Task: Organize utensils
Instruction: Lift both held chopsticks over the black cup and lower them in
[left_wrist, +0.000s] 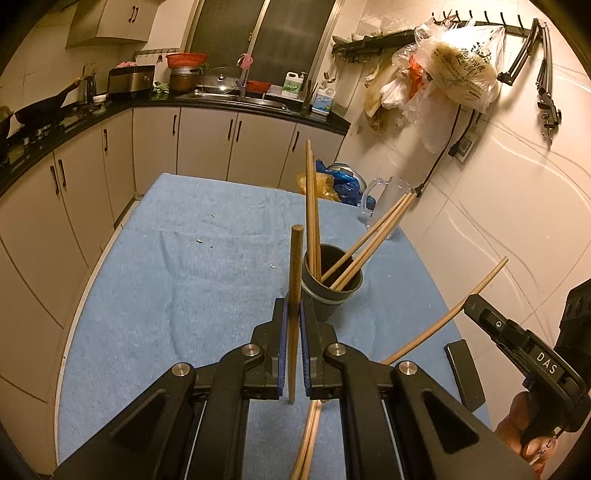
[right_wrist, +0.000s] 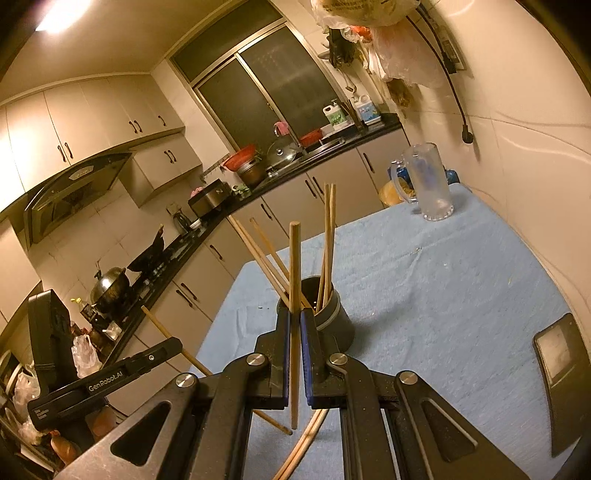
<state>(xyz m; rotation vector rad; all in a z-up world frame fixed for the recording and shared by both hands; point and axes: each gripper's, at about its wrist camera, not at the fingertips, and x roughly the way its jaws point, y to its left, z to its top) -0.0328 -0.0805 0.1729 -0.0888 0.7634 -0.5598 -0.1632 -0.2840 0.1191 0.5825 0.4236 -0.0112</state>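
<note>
A dark round holder cup (left_wrist: 334, 291) stands on the blue cloth with several wooden chopsticks (left_wrist: 312, 218) leaning in it; it also shows in the right wrist view (right_wrist: 332, 317). My left gripper (left_wrist: 294, 314) is shut on a darker wooden chopstick (left_wrist: 295, 266), held upright just left of the cup. My right gripper (right_wrist: 295, 321) is shut on a lighter chopstick (right_wrist: 294, 273), upright, close to the cup's left rim. The right gripper also shows in the left wrist view (left_wrist: 471, 299) with its chopstick (left_wrist: 476, 291) slanting. Two loose chopsticks (right_wrist: 306, 439) lie on the cloth below the grippers.
A blue cloth covers the table (left_wrist: 166, 266). A clear glass mug (right_wrist: 428, 184) stands at the far corner near the tiled wall. A black phone (right_wrist: 561, 365) lies at the right edge. Plastic bags (left_wrist: 332, 181) sit behind the table. Kitchen counters run along the left.
</note>
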